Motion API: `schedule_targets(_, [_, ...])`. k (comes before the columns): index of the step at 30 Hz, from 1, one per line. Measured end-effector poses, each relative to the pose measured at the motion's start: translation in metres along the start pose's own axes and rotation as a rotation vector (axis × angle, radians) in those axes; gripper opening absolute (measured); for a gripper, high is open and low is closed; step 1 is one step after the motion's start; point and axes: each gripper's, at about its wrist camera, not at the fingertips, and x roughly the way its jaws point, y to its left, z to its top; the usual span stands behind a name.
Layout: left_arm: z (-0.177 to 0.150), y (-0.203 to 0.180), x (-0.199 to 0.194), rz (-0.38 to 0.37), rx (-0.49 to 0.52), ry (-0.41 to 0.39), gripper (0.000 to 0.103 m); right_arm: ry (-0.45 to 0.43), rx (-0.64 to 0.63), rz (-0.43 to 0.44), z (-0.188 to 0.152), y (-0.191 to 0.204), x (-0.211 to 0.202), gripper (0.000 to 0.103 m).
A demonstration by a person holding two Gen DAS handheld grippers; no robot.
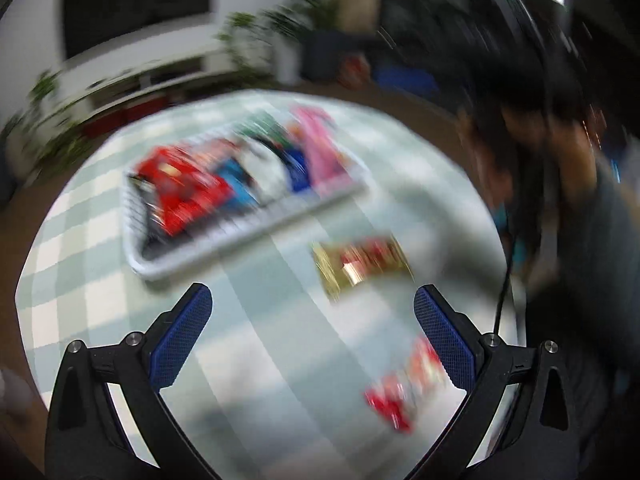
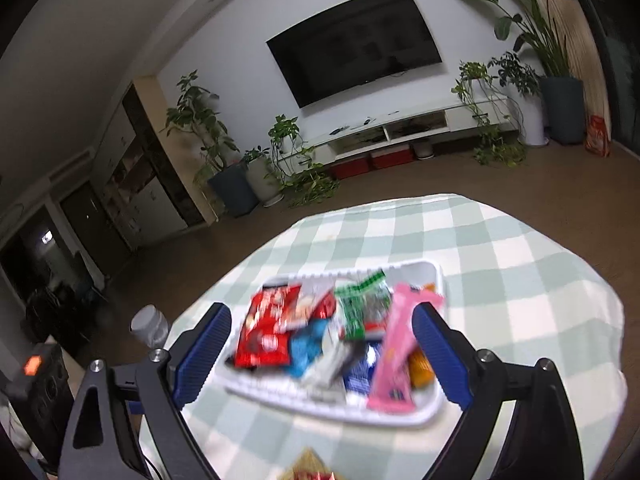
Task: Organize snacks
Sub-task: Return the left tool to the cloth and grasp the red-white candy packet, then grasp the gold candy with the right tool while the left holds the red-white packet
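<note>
A white basket (image 1: 248, 236) on the checked tablecloth holds several snack packets, among them a red one (image 1: 184, 192) and a pink one (image 1: 324, 156); this view is blurred. A gold and red packet (image 1: 360, 268) lies loose on the cloth, and a red packet (image 1: 404, 392) lies by the right finger. My left gripper (image 1: 312, 294) is open above the cloth with nothing in it. My right gripper (image 2: 322, 312) is open over the basket (image 2: 400, 416), holding nothing. Red (image 2: 268, 332), green (image 2: 360, 308), pink (image 2: 396, 348) and blue (image 2: 308, 348) packets show between its fingers.
A person (image 1: 580, 200) stands close at the table's right side. A clear bottle (image 2: 150, 326) sits at the table's left edge, with a black device (image 2: 34, 364) beyond it. The gold packet (image 2: 308, 468) peeks in at the bottom. The round table ends all around.
</note>
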Motion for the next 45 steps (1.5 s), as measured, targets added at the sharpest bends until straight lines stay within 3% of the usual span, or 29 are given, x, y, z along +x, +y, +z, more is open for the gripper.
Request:
schedule_targets(4, [-0.024,-0.046,0.006,-0.049,0.186,0.092,0.102,0.023,0.047,-0.012,-0.023,-0.006,-0.021,0.095])
schedule_targets(7, [-0.037,-0.075,0.013,-0.026,0.309,0.157,0.102,0.072,0.064,-0.022,-0.044,-0.006,-0.029,0.095])
schedule_targets(11, [-0.041,-0.081,0.023,-0.033,0.313,0.200,0.102,0.127,0.005,-0.046,-0.057,0.002,-0.025,0.095])
schedule_targets(20, [-0.035,-0.071,0.049,-0.057,0.305,0.280,0.101,0.235,0.009,-0.047,-0.069,-0.001,-0.007,0.095])
schedule_targets(21, [-0.033,-0.070,0.051,-0.066,0.303,0.283,0.099,0.242,0.008,-0.042,-0.070,-0.001,-0.007,0.095])
schedule_targets(25, [-0.033,-0.071,0.059,-0.117,0.315,0.320,0.069,0.310,-0.004,-0.047,-0.077,0.001,0.003,0.095])
schedule_targets(30, [-0.032,-0.071,0.060,-0.142,0.315,0.330,0.066,0.339,-0.001,-0.069,-0.081,-0.001,0.007,0.095])
schedule_targets(31, [-0.033,-0.071,0.059,-0.148,0.315,0.332,0.062,0.343,0.002,-0.072,-0.082,-0.001,0.008,0.095])
schedule_targets(35, [-0.035,-0.076,0.055,-0.189,0.327,0.332,0.034,0.366,-0.004,-0.086,-0.084,-0.002,0.012,0.095])
schedule_targets(45, [-0.038,-0.078,0.051,-0.155,0.258,0.322,0.033,0.377,-0.027,-0.095,-0.086,-0.001,0.013,0.092])
